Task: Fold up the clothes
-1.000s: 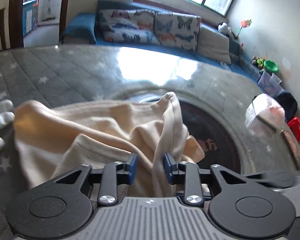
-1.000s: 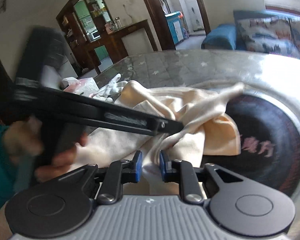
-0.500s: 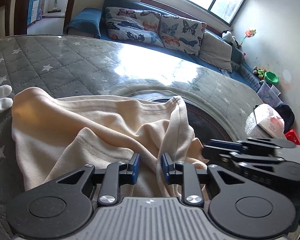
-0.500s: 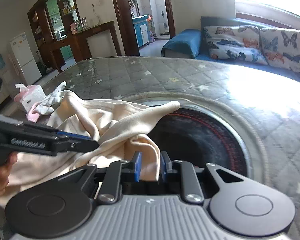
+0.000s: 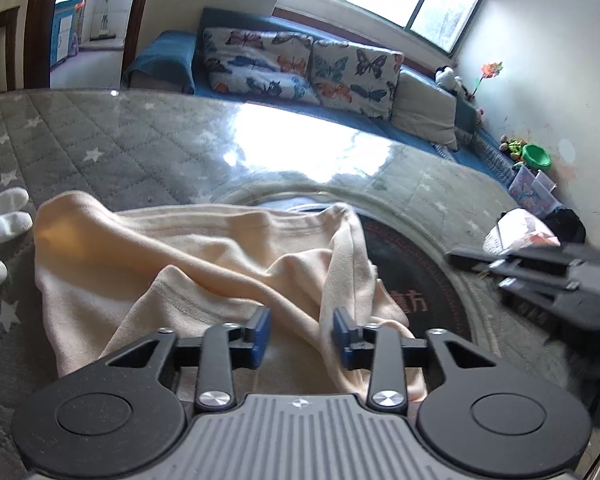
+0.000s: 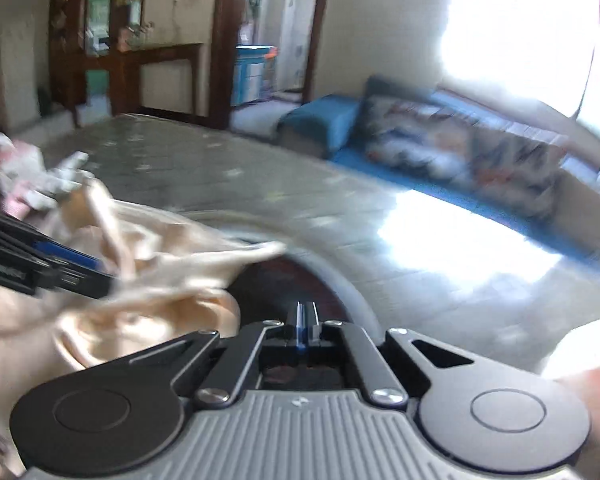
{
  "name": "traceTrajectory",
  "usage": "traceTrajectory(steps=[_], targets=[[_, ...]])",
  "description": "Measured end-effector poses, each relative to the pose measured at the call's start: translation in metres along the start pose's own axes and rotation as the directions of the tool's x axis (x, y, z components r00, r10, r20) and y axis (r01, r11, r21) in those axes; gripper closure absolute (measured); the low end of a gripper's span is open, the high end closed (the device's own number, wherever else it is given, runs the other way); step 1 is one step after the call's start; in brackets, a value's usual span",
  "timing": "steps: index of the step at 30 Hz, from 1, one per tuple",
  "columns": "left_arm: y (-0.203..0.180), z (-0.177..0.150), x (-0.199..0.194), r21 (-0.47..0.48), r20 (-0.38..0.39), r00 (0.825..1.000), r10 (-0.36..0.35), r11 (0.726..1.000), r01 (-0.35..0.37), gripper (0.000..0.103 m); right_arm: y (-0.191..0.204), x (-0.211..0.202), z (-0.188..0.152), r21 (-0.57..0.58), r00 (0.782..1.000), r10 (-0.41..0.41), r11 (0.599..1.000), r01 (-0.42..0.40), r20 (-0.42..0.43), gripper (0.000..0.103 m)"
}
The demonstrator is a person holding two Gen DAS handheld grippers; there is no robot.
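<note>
So the cream shirt [image 5: 204,264] is lying in a rumpled heap on the grey star-quilted table cover [image 5: 112,148], and its right-hand part hangs over the dark round inset [image 5: 416,280] in the tabletop. One ridge of the shirt stands up in a fold that runs down toward my left gripper [image 5: 299,332]. That gripper sits right at the shirt's near edge with its blue pads spread wide, cloth lying between them but nothing pinched. My right gripper [image 6: 305,322] is off the shirt, out to its right over the dark inset, and its pads are pressed together with nothing between them. That view is pretty smeary, so not much detail there. Left of the shirt there's a white glove [image 5: 4,216] on the cover, just beside the fabric. Behind the shirt, past the table, is a blue sofa [image 5: 168,56] with butterfly cushions [image 5: 300,68].
</note>
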State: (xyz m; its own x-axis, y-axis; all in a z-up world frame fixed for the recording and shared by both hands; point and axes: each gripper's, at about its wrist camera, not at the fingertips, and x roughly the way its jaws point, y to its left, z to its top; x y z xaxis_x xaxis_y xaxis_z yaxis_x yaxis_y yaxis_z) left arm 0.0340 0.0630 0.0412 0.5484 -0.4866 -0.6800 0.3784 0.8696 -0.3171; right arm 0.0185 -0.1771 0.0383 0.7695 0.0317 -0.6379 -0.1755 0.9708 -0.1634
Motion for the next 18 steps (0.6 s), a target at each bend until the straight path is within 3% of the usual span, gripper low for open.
traceTrajectory(steps=[3,6,7,9,12,18], targets=[[-0.003,-0.003,-0.008,0.014,0.012,1.0,-0.01,1.0,0.01,0.061,-0.03,-0.019,0.003,0.032,1.0,-0.026,0.999,0.026,-0.005,0.103],[-0.002,-0.009,-0.014,0.018,0.013,1.0,0.001,1.0,-0.001,0.061,-0.04,-0.018,-0.001,0.078,0.998,0.065,0.995,-0.065,-0.002,0.094],[-0.002,-0.01,-0.016,0.019,0.013,1.0,0.005,1.0,-0.005,0.061,-0.038,-0.014,-0.002,0.093,0.995,0.104,0.99,-0.103,-0.006,0.085],[-0.001,-0.014,-0.02,0.021,0.014,1.0,0.012,1.0,-0.013,0.06,-0.029,0.0,-0.005,0.113,0.984,0.18,0.978,-0.177,-0.011,0.078],[0.0,-0.019,-0.026,0.024,0.015,1.0,0.024,0.999,-0.024,0.059,-0.008,0.025,-0.008,0.126,0.965,0.262,0.958,-0.258,-0.015,0.078],[0.005,-0.029,-0.041,0.029,0.032,0.997,0.065,0.997,-0.065,0.059,0.014,0.057,-0.008,0.121,0.95,0.311,0.945,-0.305,-0.034,0.072]])
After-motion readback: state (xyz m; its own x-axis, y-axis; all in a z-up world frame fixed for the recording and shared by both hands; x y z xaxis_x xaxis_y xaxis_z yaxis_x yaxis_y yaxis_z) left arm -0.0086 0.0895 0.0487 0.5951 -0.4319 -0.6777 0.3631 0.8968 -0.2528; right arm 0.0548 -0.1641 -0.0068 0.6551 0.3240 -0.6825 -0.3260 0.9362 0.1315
